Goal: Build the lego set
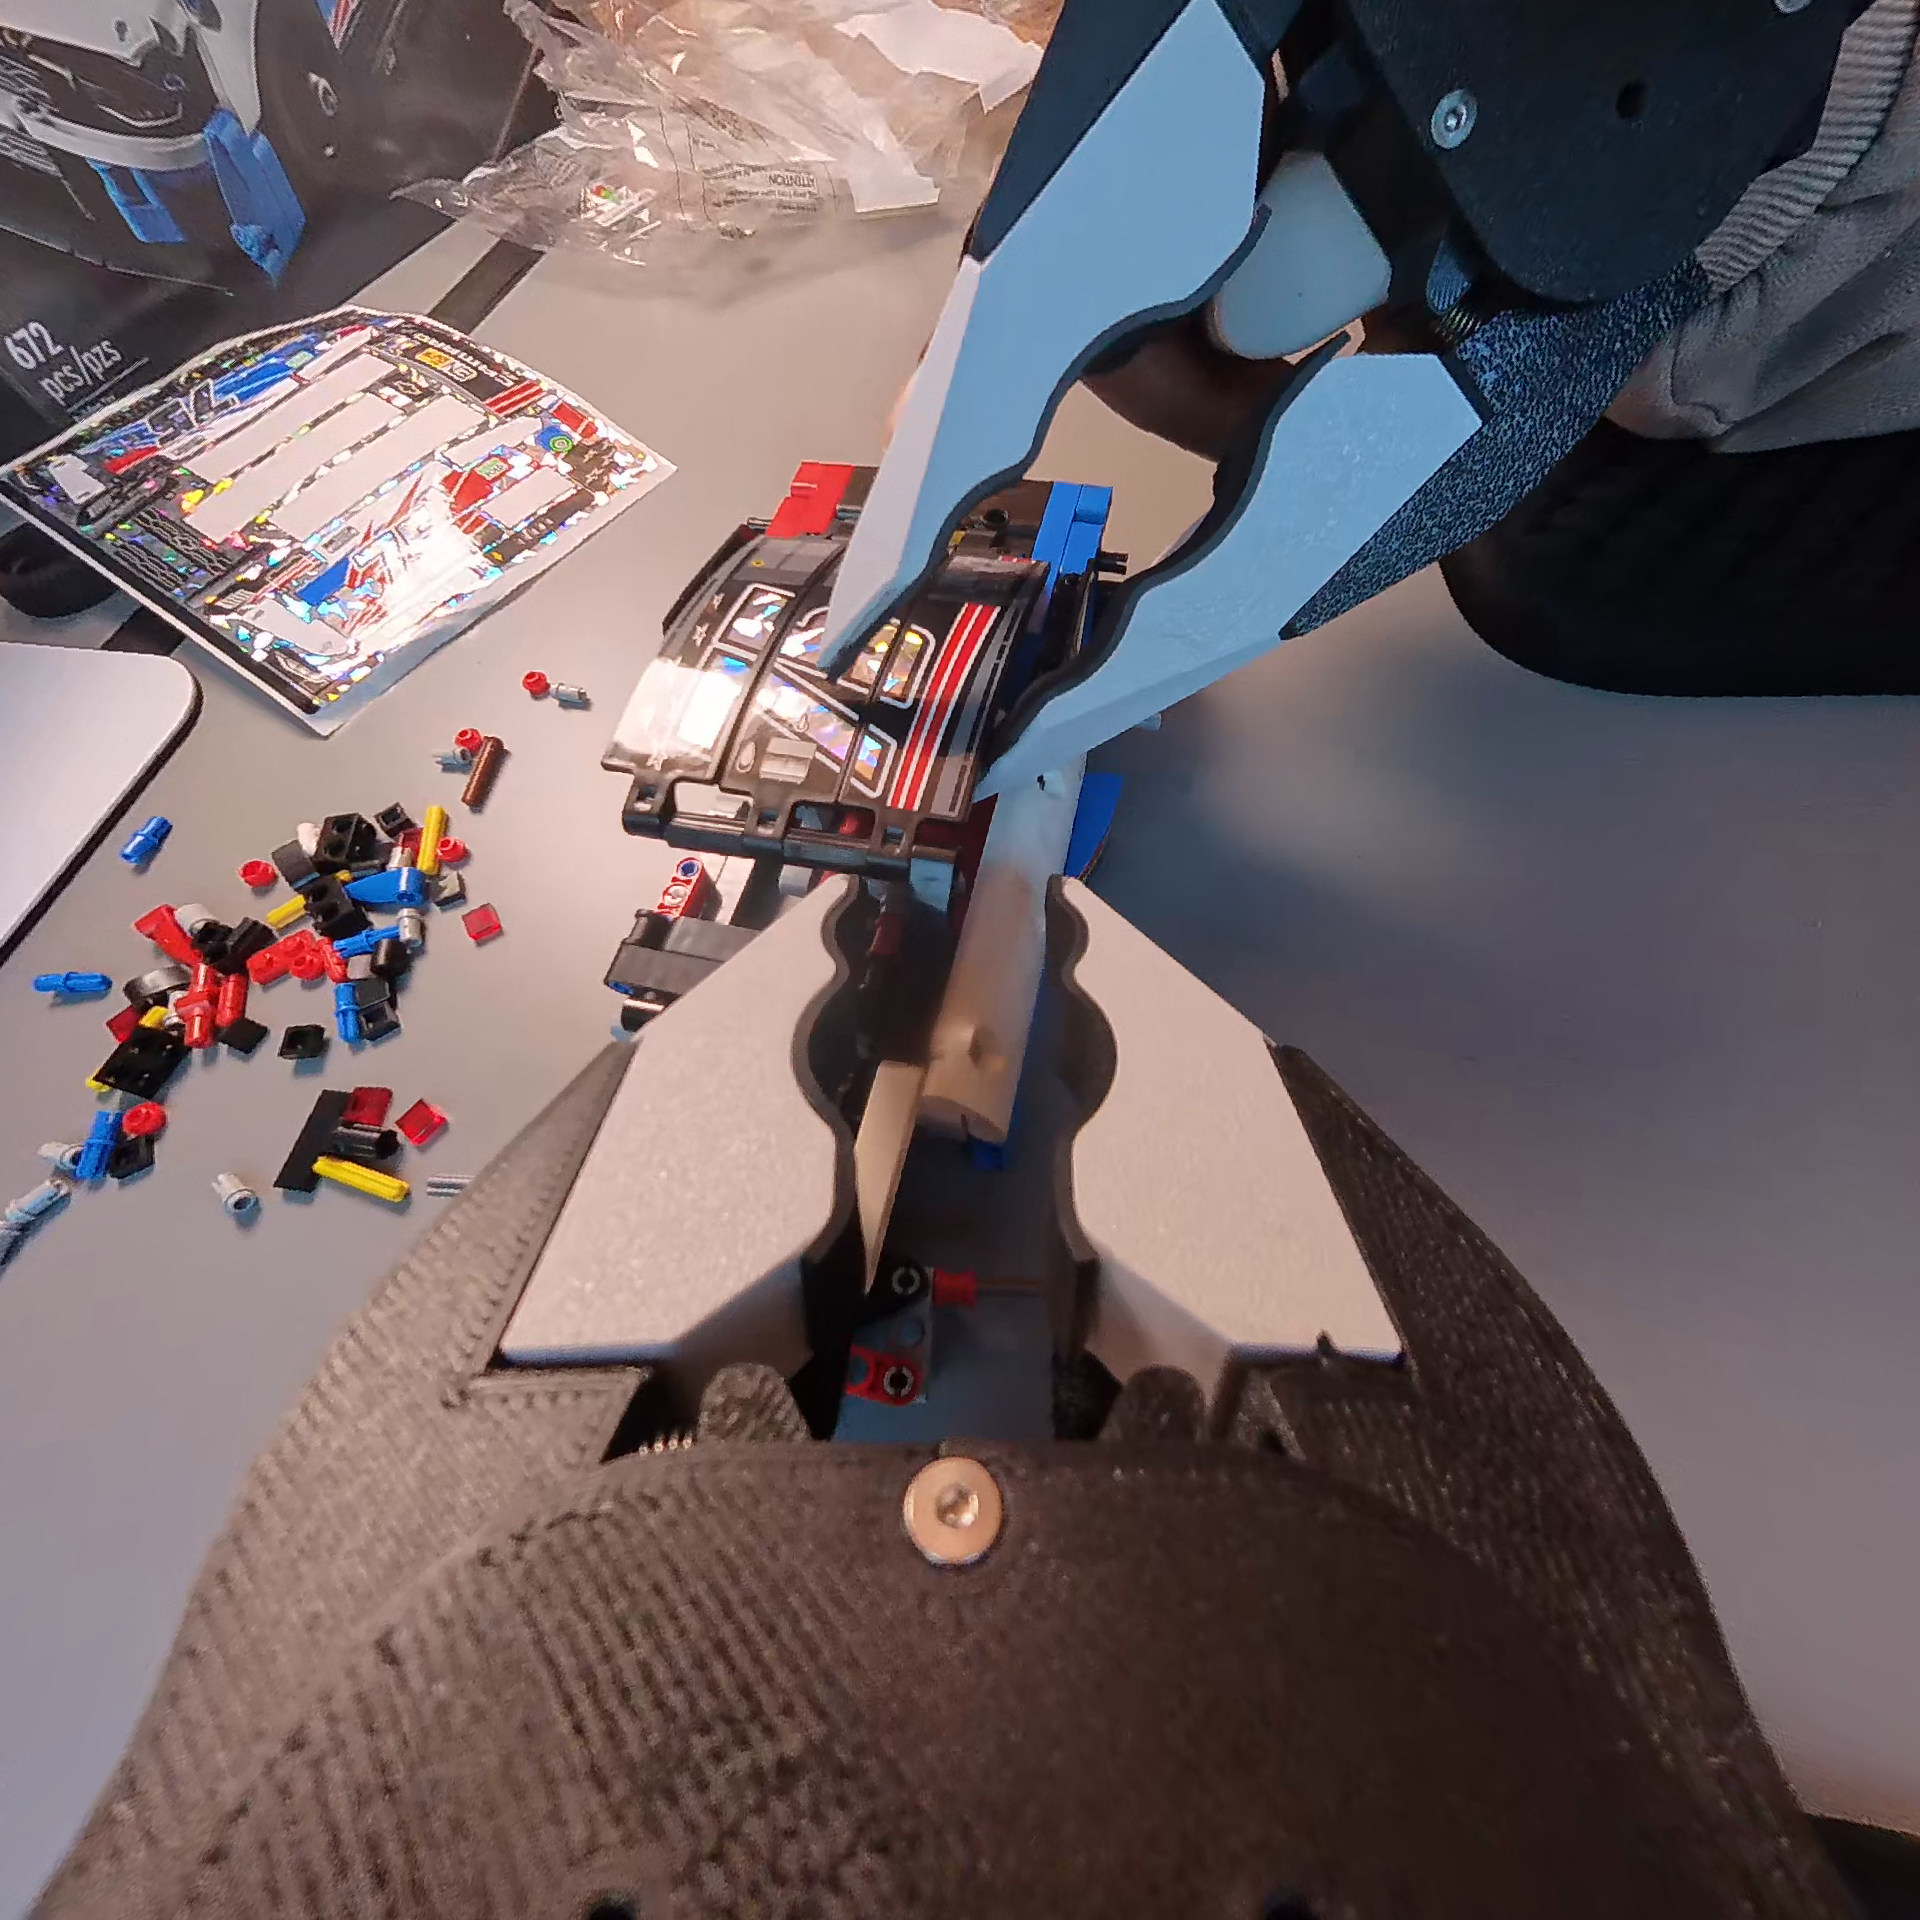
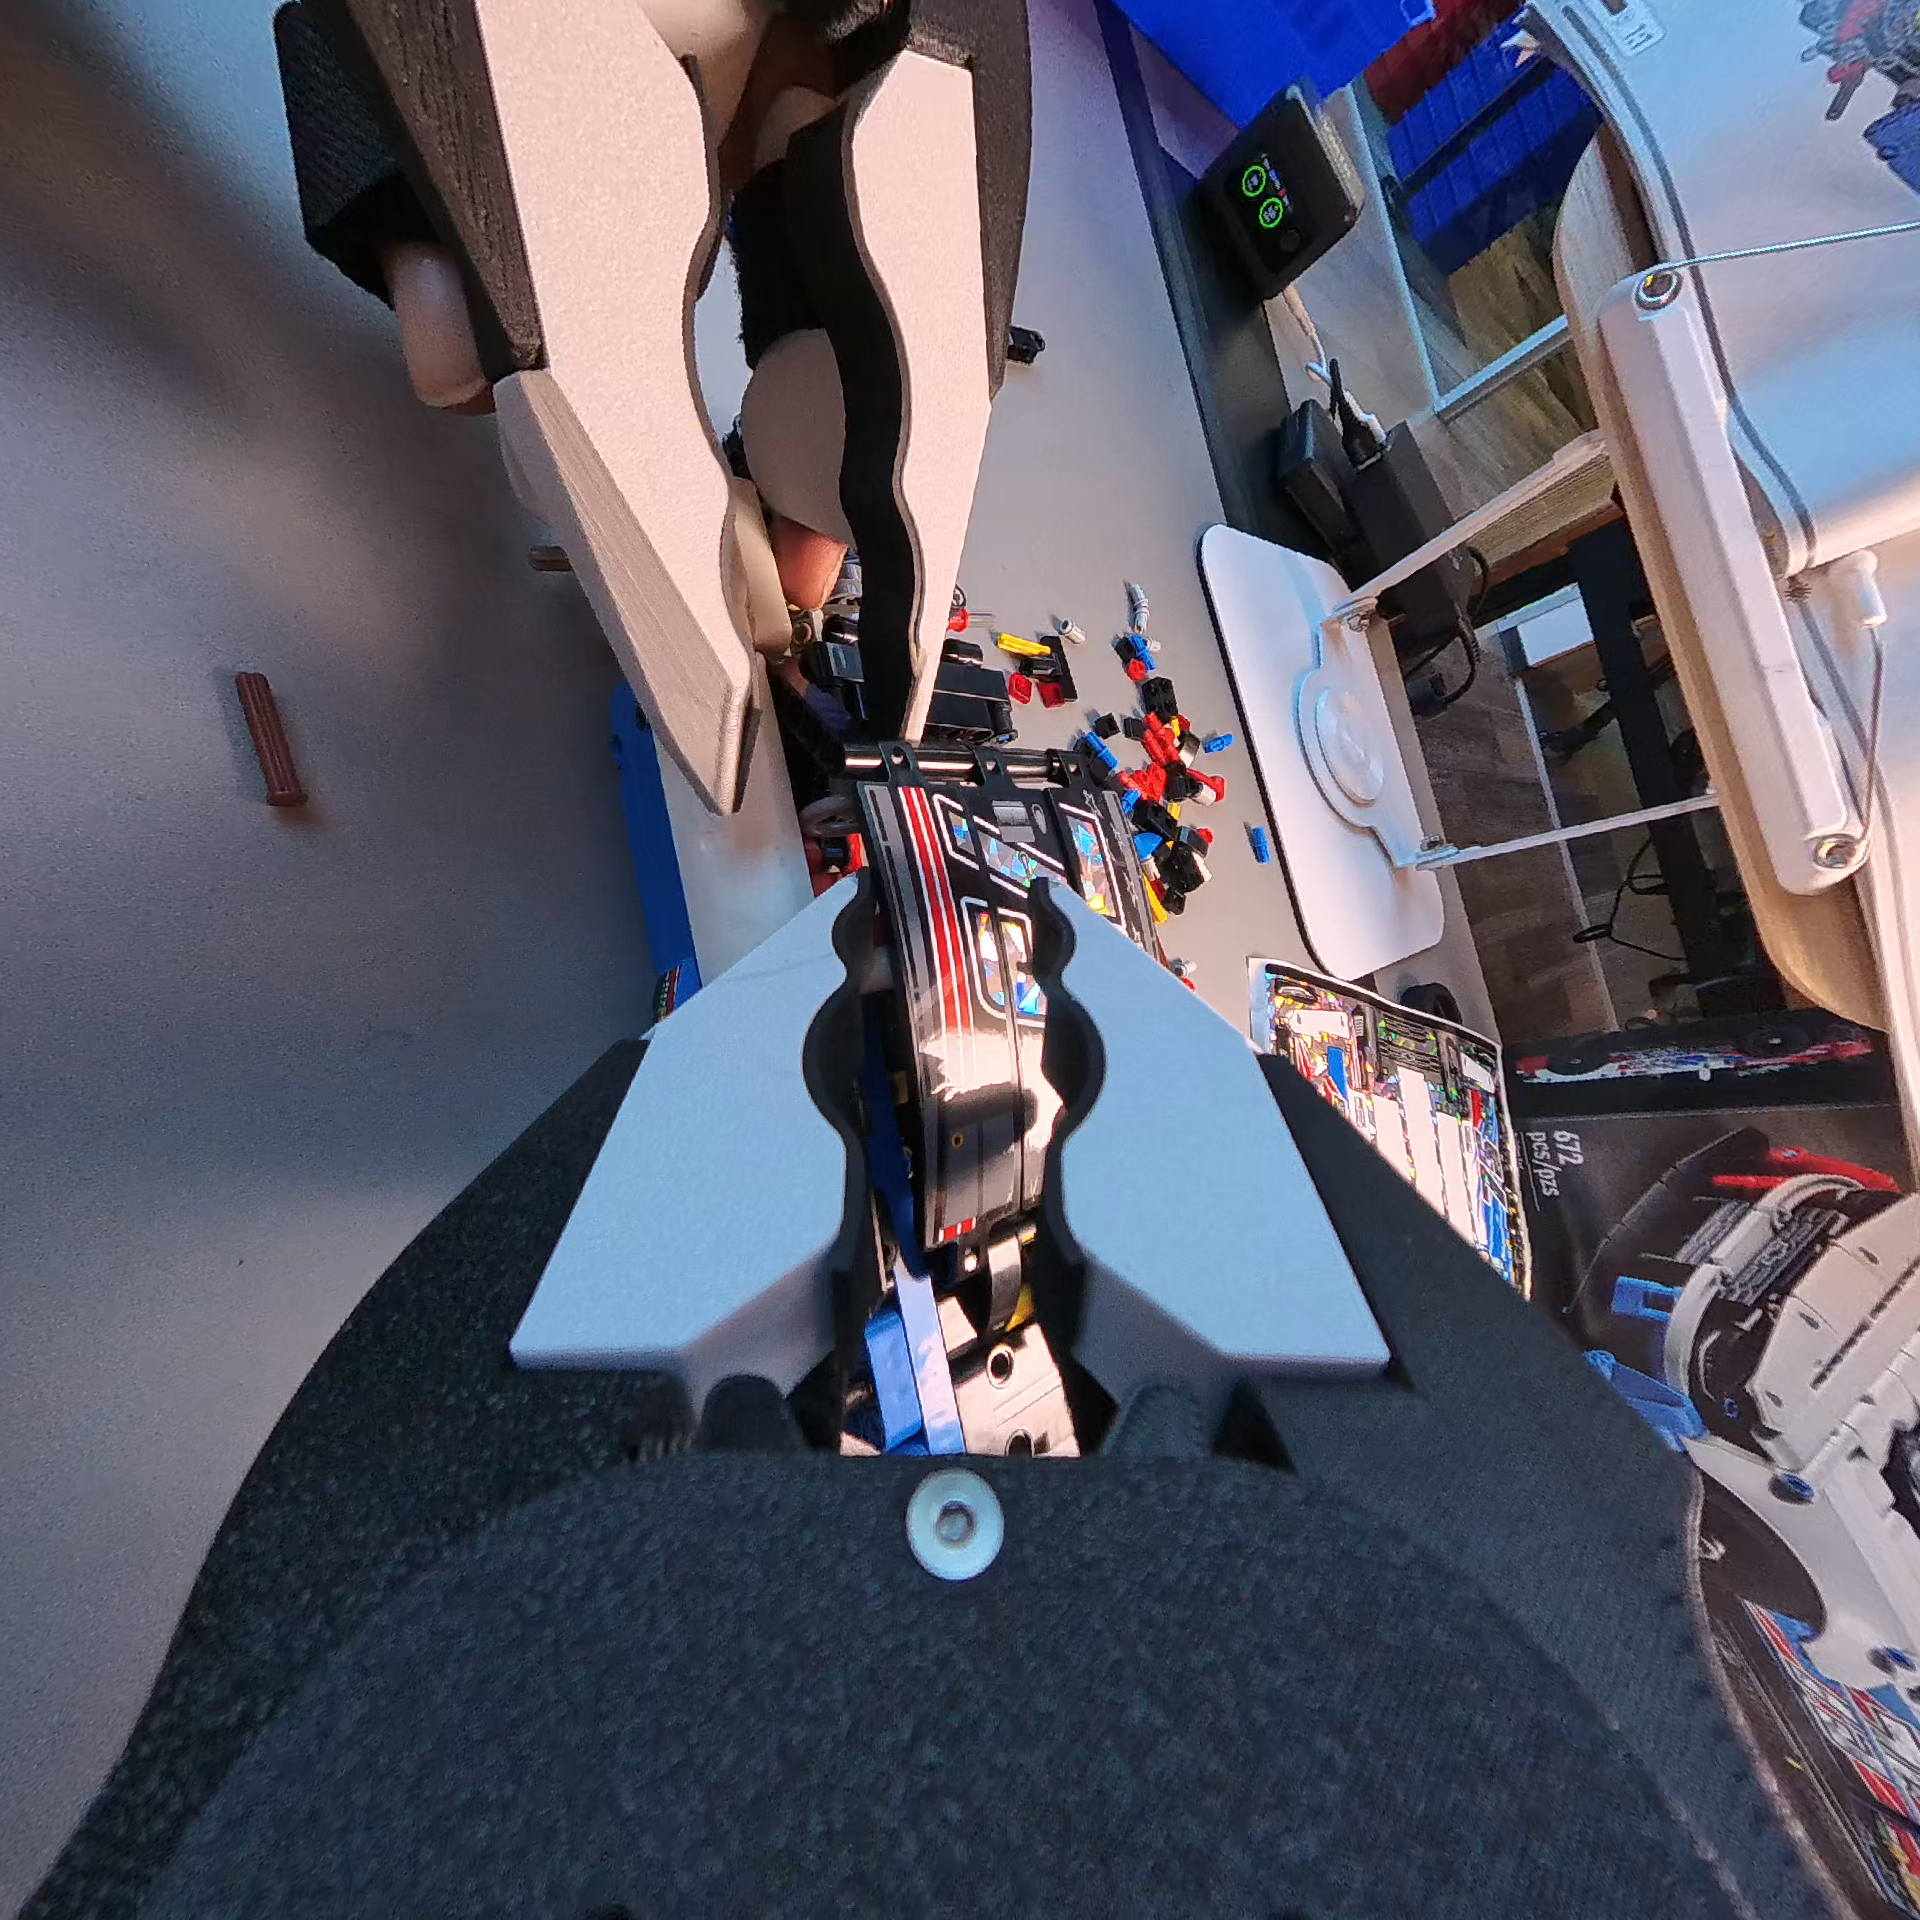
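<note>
A partly built Lego car (image 1: 727,940) lies on the grey table with a black curved panel (image 1: 800,717) bearing shiny and red-striped stickers. My left gripper (image 1: 945,899) is shut on the car's white side part (image 1: 982,997). My right gripper (image 1: 909,722) comes in from the upper right, one fingertip on top of the black panel and the other at its edge. In the right wrist view my right gripper (image 2: 951,888) is shut on the black panel (image 2: 977,1039), and my left gripper (image 2: 821,758) reaches down from the top onto the white body (image 2: 748,883).
A pile of small loose pieces (image 1: 281,956) lies left of the car. Behind it are a sticker sheet (image 1: 332,499), the set's box (image 1: 156,156) and empty plastic bags (image 1: 727,135). A brown peg (image 2: 270,738) lies alone. A white stand base (image 2: 1340,748) sits at the table edge. Only a small space, under 4 cm, lies between the two pairs of fingers. The brown peg (image 2: 270,738) sits 8 centimeters or so from the ends of my left fingers.
</note>
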`<state>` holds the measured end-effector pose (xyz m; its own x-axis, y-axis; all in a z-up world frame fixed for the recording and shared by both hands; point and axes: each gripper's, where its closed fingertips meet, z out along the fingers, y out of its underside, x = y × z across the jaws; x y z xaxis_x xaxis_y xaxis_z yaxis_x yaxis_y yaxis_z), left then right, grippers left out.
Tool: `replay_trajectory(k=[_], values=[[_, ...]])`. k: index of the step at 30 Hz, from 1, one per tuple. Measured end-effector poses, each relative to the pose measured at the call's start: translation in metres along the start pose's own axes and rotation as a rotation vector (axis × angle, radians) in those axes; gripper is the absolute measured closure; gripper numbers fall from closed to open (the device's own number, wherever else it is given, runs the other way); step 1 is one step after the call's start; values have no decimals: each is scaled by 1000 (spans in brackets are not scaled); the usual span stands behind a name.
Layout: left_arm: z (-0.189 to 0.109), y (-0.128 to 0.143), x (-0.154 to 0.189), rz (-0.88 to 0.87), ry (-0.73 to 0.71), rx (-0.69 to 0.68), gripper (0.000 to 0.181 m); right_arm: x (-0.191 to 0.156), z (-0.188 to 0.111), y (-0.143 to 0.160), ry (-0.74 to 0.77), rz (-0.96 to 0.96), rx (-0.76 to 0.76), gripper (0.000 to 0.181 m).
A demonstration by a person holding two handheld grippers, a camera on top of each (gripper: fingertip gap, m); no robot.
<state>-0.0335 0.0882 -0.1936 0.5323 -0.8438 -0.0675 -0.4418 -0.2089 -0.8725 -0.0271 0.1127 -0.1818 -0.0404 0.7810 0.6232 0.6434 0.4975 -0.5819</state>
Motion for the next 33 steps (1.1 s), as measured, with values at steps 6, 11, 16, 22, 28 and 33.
replay_trajectory(k=[6, 11, 16, 22, 28, 33], values=[[-1, 0, -3, 5, -20, 9, 153, 1, -4, 0, 4, 6, 1, 152], [-9, -1, -6, 27, -36, 6, 146, -2, -25, -10, -3, 73, 37, 151], [-46, 8, -37, 23, -124, -21, 125, -46, -39, -3, -73, 213, -8, 156], [-34, 47, -47, -43, 15, -218, 98, -53, -23, 45, -19, 448, -193, 157], [-25, 51, -29, 21, -8, -297, 113, -28, -22, 66, 9, 501, -162, 175], [-28, 50, -14, -91, -115, -334, 113, -12, -13, 69, -3, 510, -123, 175]])
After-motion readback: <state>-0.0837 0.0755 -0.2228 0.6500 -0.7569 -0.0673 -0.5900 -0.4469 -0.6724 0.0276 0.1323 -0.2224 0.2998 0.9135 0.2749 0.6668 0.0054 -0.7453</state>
